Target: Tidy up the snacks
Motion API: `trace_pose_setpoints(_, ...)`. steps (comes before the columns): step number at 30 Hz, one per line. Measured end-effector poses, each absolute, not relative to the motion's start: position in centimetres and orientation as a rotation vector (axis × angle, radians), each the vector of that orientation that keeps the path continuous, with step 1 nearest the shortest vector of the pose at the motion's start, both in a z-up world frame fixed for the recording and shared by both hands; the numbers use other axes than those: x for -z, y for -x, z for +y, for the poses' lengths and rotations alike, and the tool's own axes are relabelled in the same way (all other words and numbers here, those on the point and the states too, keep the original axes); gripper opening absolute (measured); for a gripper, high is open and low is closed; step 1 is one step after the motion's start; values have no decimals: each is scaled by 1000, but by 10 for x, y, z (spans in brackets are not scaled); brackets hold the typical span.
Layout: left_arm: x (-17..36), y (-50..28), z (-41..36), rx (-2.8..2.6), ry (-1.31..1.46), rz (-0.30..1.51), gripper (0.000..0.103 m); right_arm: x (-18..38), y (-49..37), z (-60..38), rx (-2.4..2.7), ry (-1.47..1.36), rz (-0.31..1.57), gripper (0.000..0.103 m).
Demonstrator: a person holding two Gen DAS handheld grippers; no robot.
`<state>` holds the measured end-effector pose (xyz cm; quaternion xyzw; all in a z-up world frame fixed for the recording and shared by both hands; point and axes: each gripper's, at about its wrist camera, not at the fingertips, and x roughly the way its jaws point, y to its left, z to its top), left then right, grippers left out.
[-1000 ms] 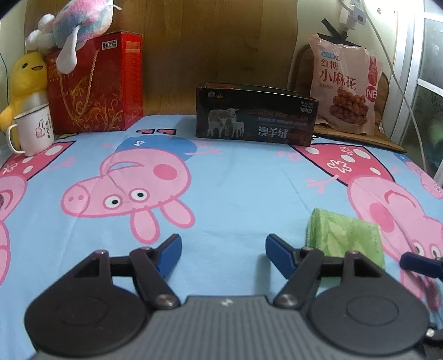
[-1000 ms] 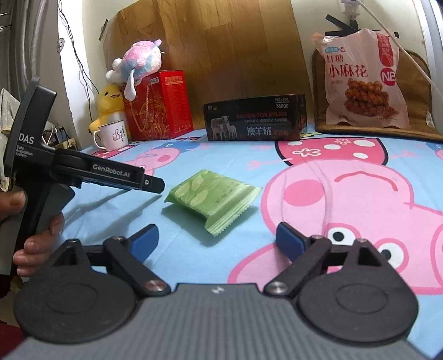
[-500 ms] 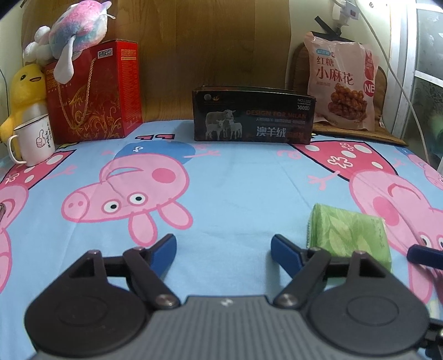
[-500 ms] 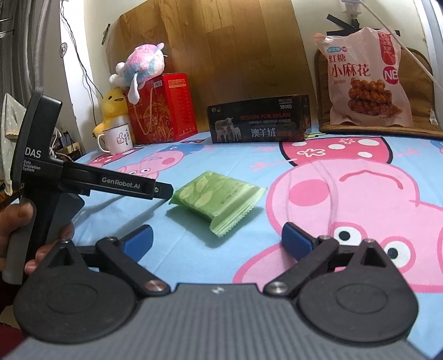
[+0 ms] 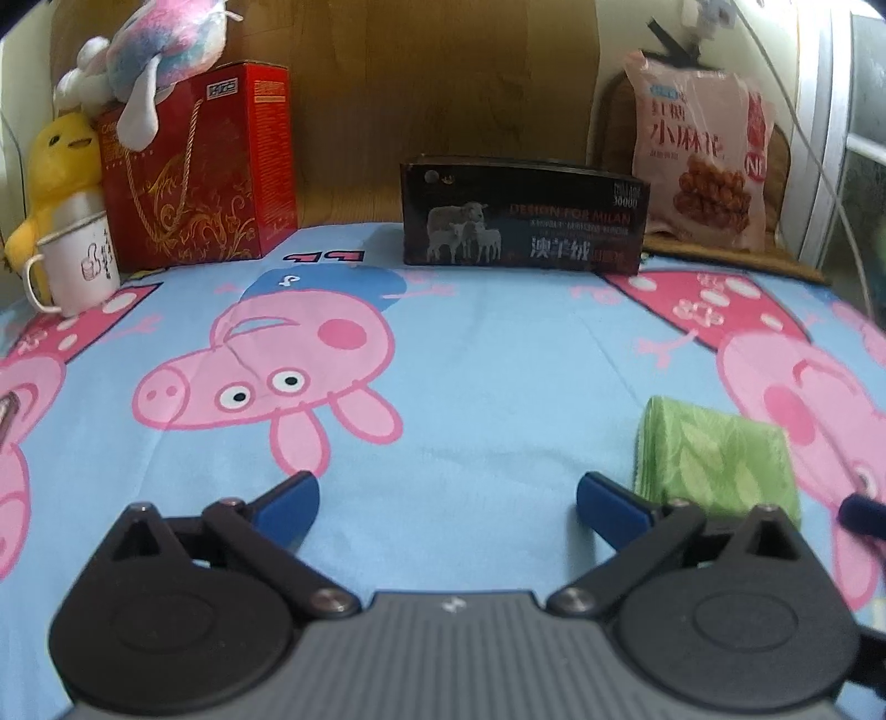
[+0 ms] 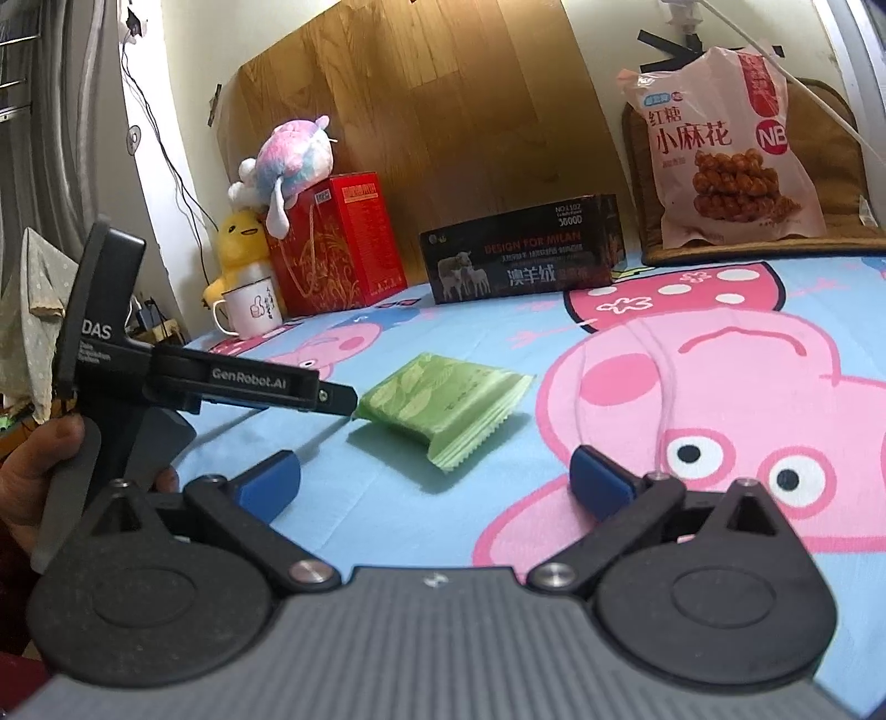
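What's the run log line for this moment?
left gripper: open, empty | right gripper: open, empty | green packet: on cloth, unheld

One green snack packet [image 6: 443, 410], one pink snack bag [image 6: 731, 149], two boxes, one red [image 6: 338, 243], one black [image 6: 526, 257], two plush toys, one yellow [image 6: 241, 243], one pastel [image 6: 288, 160], one mug [image 6: 252, 310]

A light blue sheet [image 5: 498, 376] printed with pink cartoon pigs and red white-spotted dresses fills the middle of both views. On it lies a green snack packet [image 6: 443, 404] with a paler leaf pattern. At the back stand a black box [image 5: 523, 219] with white sheep and red and white lettering, a red gift bag [image 5: 199, 166] with gold scrollwork, and a pale pink snack bag [image 6: 731, 149] showing brown twists. Upper left sit a yellow duck toy [image 5: 55, 160], a pink-and-blue plush [image 5: 160, 44] and a white mug [image 5: 77, 266]. Both grippers are black with blue fingertips [image 5: 288, 507].
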<state>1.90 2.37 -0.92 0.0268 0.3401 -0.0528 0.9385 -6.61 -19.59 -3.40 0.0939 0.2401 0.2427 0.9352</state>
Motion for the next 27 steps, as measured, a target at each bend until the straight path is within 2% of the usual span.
trace_pose_setpoints(12, 9, -19, 25, 111, -59, 696, 103, 34, 67, -198, -499, -207, 484, 103)
trace_pose_setpoints(17, 9, -18, 24, 103, -58, 696, 103, 31, 70, -192, -431, -100, 490, 103)
trace_pose_setpoints(27, 10, -18, 25, 93, -55, 700, 103, 32, 69, -198, -361, -62, 500, 103)
